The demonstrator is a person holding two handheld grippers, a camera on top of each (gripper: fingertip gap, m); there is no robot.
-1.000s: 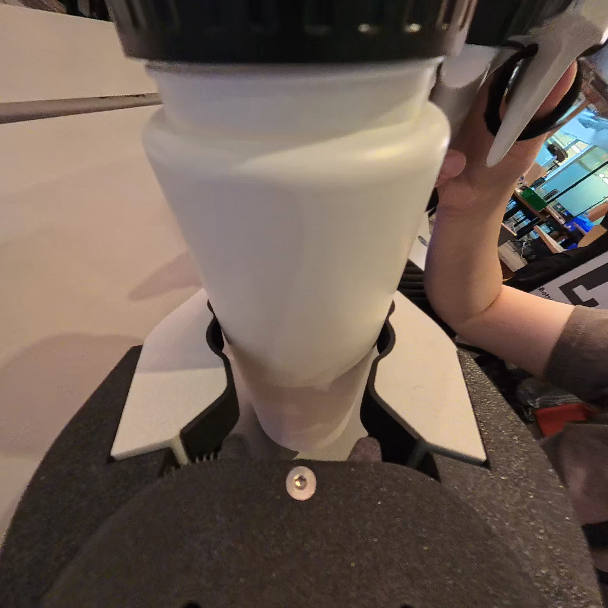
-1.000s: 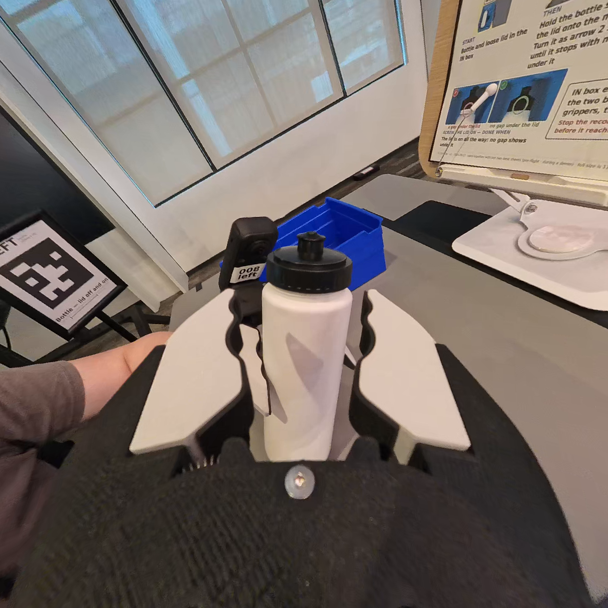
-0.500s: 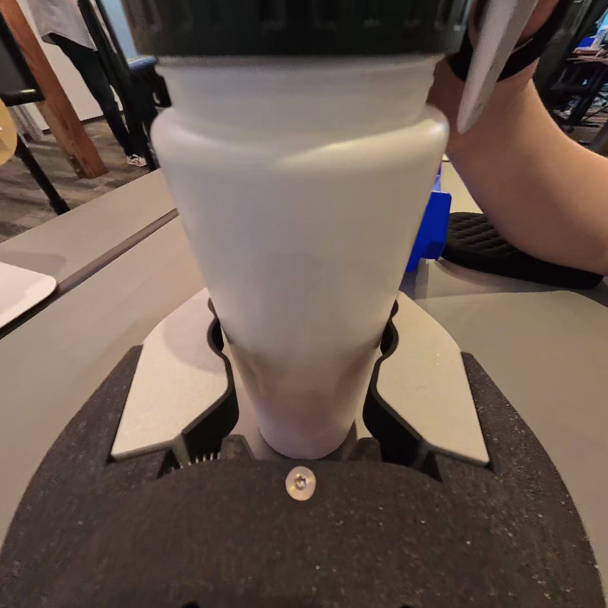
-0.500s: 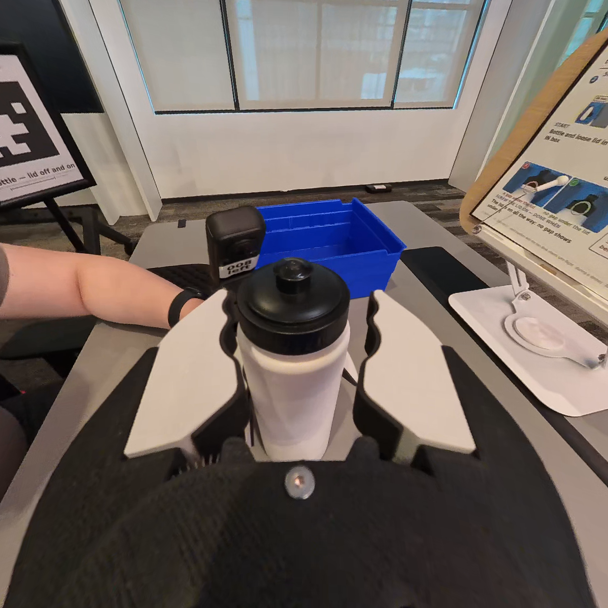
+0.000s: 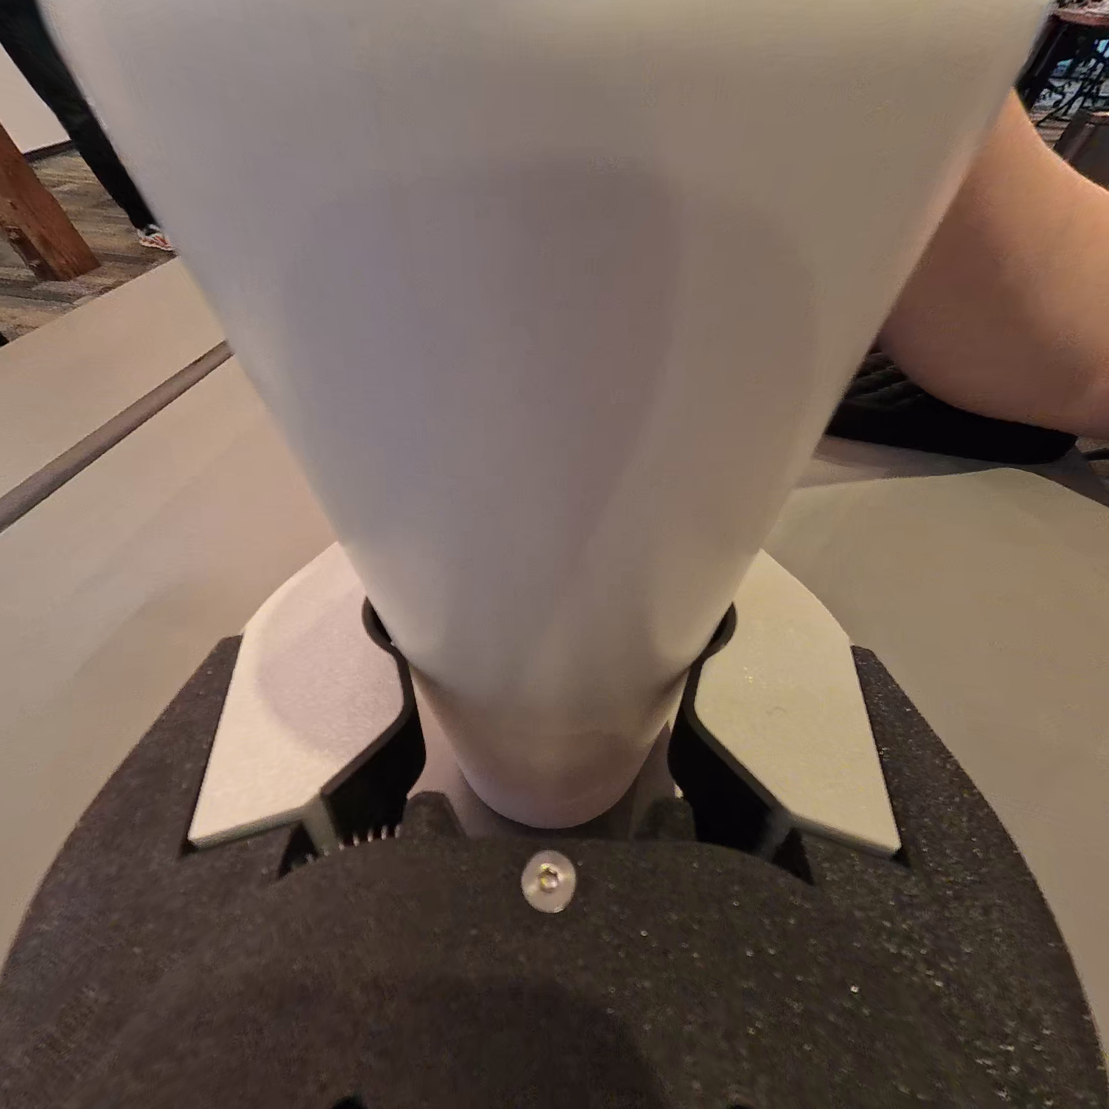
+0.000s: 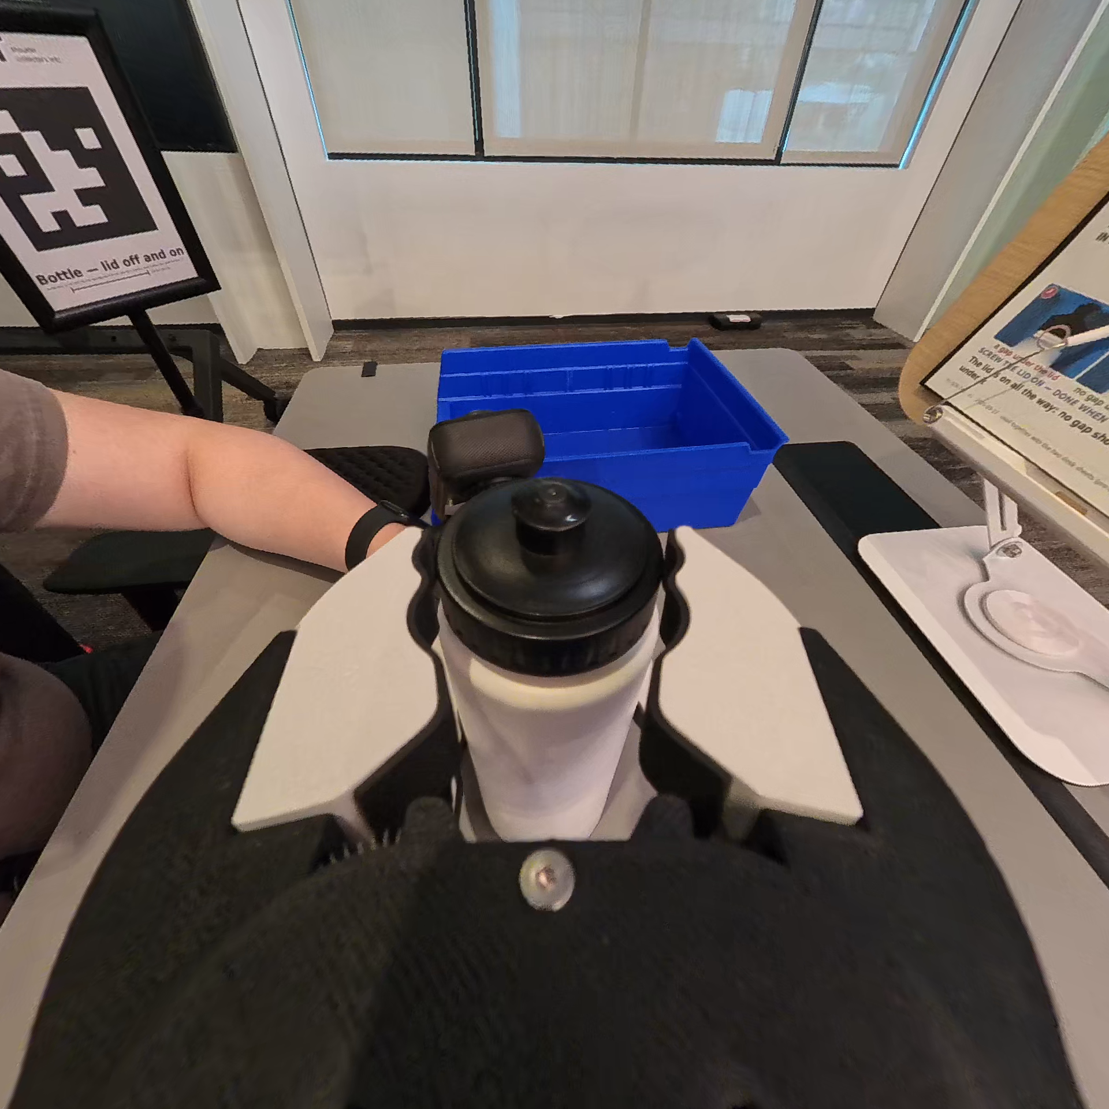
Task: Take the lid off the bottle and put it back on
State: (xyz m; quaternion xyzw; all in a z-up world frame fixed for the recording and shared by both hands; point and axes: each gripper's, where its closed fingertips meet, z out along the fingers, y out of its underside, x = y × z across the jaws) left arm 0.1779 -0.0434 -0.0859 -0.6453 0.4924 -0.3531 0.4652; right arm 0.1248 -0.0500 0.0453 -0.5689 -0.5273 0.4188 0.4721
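My left claw (image 5: 549, 678) pinches the smooth white plastic bottle (image 5: 528, 360) low on its body | my right claw (image 6: 547, 606) flanks the ribbed black lid (image 6: 549, 591), contact unclear | bottle upright above the matte grey table (image 6: 840, 522), blue bin (image 6: 606, 420) behind.

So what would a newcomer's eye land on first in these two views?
The white bottle, filling the left wrist view with its base clamped in the left hand-held gripper. Then its black lid, centred in the right wrist view between the right hand-held gripper's fingers. Behind it stands a bright blue bin.
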